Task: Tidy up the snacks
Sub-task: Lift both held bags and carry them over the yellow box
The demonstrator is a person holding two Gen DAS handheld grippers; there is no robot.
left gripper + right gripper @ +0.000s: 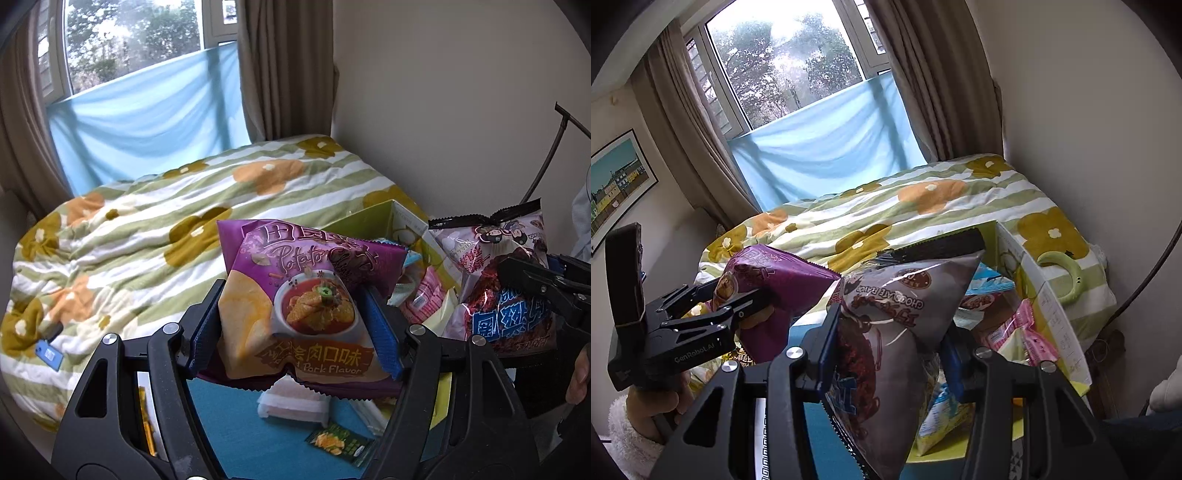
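My left gripper [295, 325] is shut on a purple potato chips bag [295, 280] and holds it up in the air above a blue surface. The same bag [775, 284] and the left gripper [738, 306] show at the left of the right wrist view. My right gripper [886, 350] is shut on a grey-and-pink chocolate snack bag [886, 332], held up beside the purple one. That bag [506, 288] and the right gripper [532, 280] show at the right of the left wrist view. A green-and-white box [1045, 295] behind holds several small snack packs [1023, 328].
A bed with a striped flowered duvet [166, 221] lies behind, under a window with a blue cloth. On the blue surface [236, 424] below lie a white pack [291, 406] and a small green sachet [340, 443]. A wall stands at the right.
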